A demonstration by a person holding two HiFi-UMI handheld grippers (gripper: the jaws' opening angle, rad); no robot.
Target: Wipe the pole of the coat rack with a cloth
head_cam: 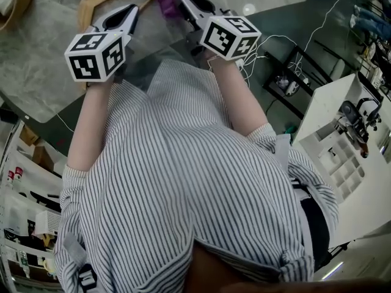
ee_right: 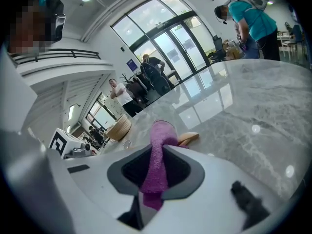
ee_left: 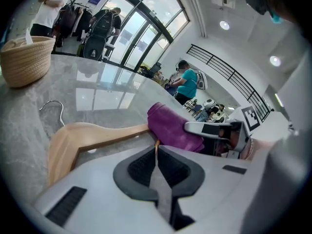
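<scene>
jaws of right gripper (ee_right: 158, 150) on purple cloth (ee_right: 161, 129), wooden hanger (ee_right: 188, 139) just beyond

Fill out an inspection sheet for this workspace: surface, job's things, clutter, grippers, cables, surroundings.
Surface: grey marble table, glossy.
Job's things: purple cloth covers part of one arm of the wooden hanger; no coat rack pole near the grippers.
Clutter: woven basket at the table's far side.
Grippers: left gripper fingers closed on a thin wooden edge, seemingly the hanger's; right gripper fingers clamped on the cloth.
Cables: white cables trail on the floor.
Surroundings: white compartment unit, person in teal shirt, tall windows.
</scene>
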